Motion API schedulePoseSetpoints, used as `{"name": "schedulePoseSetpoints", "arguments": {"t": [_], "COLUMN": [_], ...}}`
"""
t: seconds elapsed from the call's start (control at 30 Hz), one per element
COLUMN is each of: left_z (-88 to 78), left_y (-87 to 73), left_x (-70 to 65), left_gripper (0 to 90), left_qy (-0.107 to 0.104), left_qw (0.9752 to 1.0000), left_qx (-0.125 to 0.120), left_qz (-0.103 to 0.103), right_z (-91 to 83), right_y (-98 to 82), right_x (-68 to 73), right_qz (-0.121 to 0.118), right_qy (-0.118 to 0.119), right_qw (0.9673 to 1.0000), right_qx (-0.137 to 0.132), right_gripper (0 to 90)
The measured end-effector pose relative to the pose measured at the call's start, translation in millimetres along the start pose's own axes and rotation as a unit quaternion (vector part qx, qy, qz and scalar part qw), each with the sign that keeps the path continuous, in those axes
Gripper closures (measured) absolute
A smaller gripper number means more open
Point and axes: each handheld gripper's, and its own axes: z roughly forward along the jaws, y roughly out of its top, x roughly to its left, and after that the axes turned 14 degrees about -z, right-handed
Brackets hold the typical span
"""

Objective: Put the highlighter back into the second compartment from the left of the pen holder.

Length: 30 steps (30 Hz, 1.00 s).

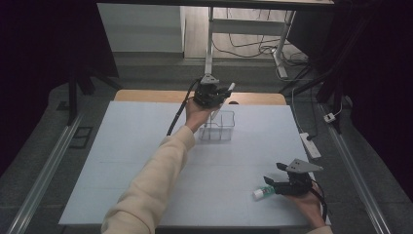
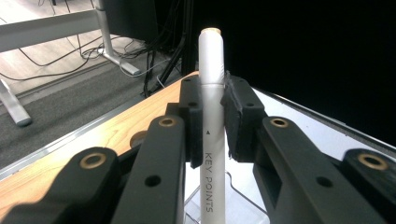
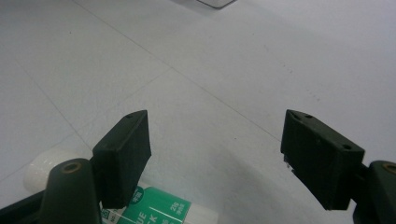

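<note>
Left gripper (image 1: 220, 92) clamped on pen (image 2: 210, 116), held upright at twelve o'clock above clear bin (image 1: 217, 126), likely for dropping in. Right gripper (image 3: 217, 154), jaws apart, resting at five o'clock beside glue stick (image 1: 263, 192), seemingly poised to grab it off bench (image 1: 146, 165).

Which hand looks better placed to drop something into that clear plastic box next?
Probably the left. The left gripper is shut on a white pen-shaped marker right above the clear plastic box. The right gripper sits open near the table's front edge, beside a white-and-green glue stick.
</note>
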Motion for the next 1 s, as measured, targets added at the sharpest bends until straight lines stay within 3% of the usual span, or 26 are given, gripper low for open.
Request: {"name": "schedulePoseSetpoints", "arguments": {"t": [0.23, 0.37, 0.43, 0.47, 0.63, 1.0], "left_z": [6.6, 10.2, 10.5, 9.6, 2.1, -18.3], "left_y": [-2.4, -5.2, -6.3, -6.5, -8.1, -14.1], "left_x": [4.4, 6.9, 7.6, 7.8, 5.5, 6.2], "left_gripper": [77.6, 76.7, 66.7, 61.5, 53.1, 49.1], "left_qy": [0.001, 0.003, 0.008, 0.009, 0.010, -0.006], "left_qw": [1.0000, 0.9998, 0.9997, 0.9996, 0.9993, 0.9992], "left_qx": [-0.002, 0.009, 0.016, 0.019, 0.035, 0.038], "left_qz": [-0.008, -0.014, -0.016, -0.016, 0.001, 0.003], "right_z": [0.2, 0.5, 0.6, 0.4, -0.3, -0.8], "right_y": [-0.4, -0.8, -1.0, -0.9, -0.7, 0.1], "right_x": [-0.4, -0.5, -0.6, -0.6, -0.4, 0.4], "right_qz": [0.001, -0.001, -0.001, -0.001, -0.001, -0.002], "right_qy": [-0.001, -0.002, -0.002, -0.002, -0.003, -0.003], "right_qw": [1.0000, 1.0000, 1.0000, 1.0000, 1.0000, 1.0000], "right_qx": [0.000, 0.003, 0.003, 0.003, 0.001, 0.000], "right_gripper": [23.7, 23.7, 23.6, 23.6, 23.7, 23.7]}}
